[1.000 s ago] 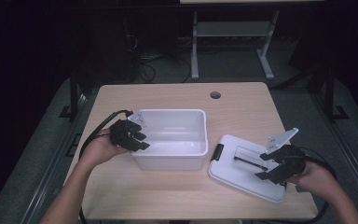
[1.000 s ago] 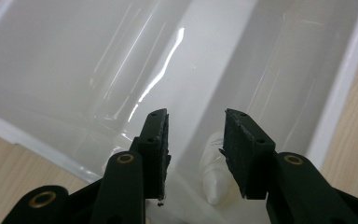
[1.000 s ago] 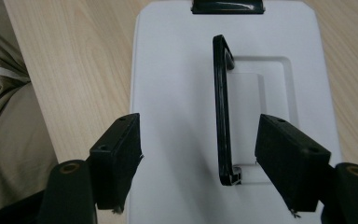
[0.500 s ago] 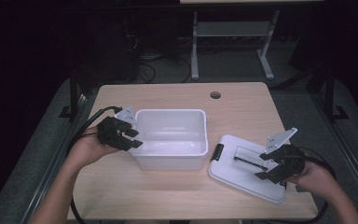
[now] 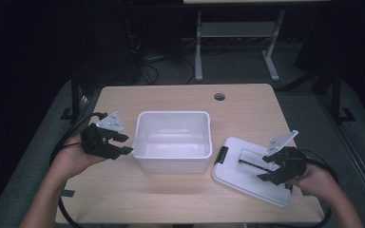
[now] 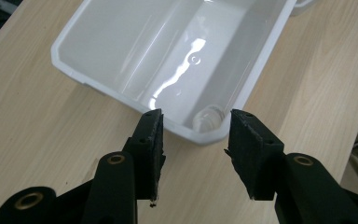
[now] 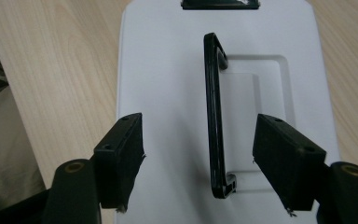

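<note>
High view: left gripper [image 5: 123, 145], jaws just easing apart on nothing, hangs beside the empty white plastic tub [image 5: 173, 140]; right gripper [image 5: 261, 167] straddles, spread, the flat white lid's [image 5: 240, 178] black handle [image 7: 216, 116].

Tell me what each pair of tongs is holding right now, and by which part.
Nothing is held. The left tongs stand open just off the white tub. The right tongs hang open over the lid, straddling its black handle without touching it.

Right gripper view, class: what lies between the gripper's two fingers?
The lid's black handle stands between the open right gripper's fingers, untouched; the right gripper view shows it.
</note>
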The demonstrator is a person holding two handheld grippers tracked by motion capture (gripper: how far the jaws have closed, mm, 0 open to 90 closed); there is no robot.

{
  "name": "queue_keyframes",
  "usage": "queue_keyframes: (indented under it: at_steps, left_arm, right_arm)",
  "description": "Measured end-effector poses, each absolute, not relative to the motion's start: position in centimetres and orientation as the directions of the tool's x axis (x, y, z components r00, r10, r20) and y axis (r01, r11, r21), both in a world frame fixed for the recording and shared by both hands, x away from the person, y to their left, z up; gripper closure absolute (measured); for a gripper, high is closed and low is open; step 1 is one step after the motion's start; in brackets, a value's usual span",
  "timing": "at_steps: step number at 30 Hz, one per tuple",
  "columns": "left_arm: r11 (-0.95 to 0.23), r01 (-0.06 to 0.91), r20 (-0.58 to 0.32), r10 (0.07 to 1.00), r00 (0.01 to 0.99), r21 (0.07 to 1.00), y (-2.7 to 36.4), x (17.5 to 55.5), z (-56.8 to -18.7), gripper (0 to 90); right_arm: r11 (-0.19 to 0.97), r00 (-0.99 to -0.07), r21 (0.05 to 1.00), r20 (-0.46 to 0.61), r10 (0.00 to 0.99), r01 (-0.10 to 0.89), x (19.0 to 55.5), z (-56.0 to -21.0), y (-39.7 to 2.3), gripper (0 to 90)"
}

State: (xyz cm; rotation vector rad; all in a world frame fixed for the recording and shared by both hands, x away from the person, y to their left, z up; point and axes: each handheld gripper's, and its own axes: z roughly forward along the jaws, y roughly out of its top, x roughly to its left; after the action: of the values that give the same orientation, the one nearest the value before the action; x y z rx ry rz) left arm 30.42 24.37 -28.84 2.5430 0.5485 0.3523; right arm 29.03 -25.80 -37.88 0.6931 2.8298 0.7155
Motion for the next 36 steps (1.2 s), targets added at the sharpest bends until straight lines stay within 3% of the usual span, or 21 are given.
queue_keyframes:
  at_steps: [36]
  left_arm:
    - [-0.742, 0.368, 0.113, 0.509, 0.853, 0.560, 28.8, 27.0, -33.5, 43.3]
  right_arm:
    - [0.788, -0.874, 0.443, -0.018, 0.485, 0.428, 31.1, -40.2, -24.4, 70.3]
